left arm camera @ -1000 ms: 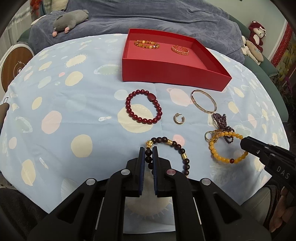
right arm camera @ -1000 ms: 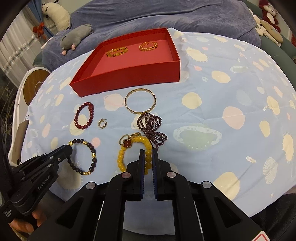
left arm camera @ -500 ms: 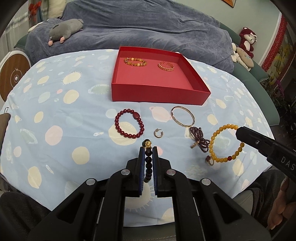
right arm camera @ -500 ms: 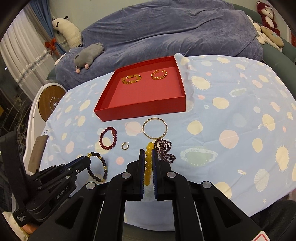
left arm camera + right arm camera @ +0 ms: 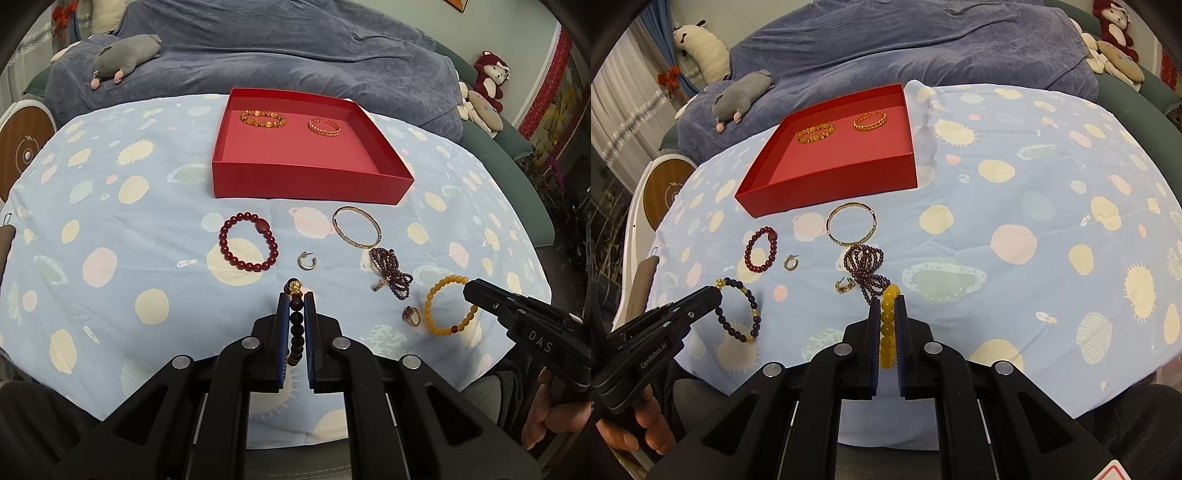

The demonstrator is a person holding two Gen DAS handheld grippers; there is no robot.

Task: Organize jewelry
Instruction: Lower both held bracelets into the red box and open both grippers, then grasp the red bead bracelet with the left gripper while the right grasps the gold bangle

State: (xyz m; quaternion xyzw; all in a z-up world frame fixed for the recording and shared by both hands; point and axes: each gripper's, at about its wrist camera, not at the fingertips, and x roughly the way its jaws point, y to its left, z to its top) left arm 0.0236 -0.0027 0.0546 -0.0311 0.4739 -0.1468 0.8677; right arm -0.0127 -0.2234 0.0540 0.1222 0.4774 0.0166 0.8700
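Observation:
My left gripper [image 5: 294,295] is shut on a dark bead bracelet with gold beads [image 5: 295,317] and holds it above the cloth; the bracelet also shows in the right wrist view [image 5: 738,314]. My right gripper [image 5: 887,298] is shut on a yellow bead bracelet [image 5: 888,328], which hangs lifted in the left wrist view [image 5: 448,306]. The red tray [image 5: 310,181] stands at the back and holds two orange-gold bracelets [image 5: 262,119] [image 5: 325,126]. On the cloth lie a dark red bracelet [image 5: 248,242], a gold bangle [image 5: 356,226], a purple bead strand [image 5: 391,271], a small hoop earring [image 5: 307,260] and a ring [image 5: 410,315].
The round table has a light blue spotted cloth [image 5: 110,221]. A blue-covered sofa [image 5: 277,48] with a grey plush toy [image 5: 125,55] lies behind it. More plush toys [image 5: 487,92] sit at the right. A second hoop earring [image 5: 844,285] lies beside the purple strand.
Both grippers have risen and pulled back from the table with their bracelets lifted off the cloth. The ring under the yellow bracelet is now uncovered.

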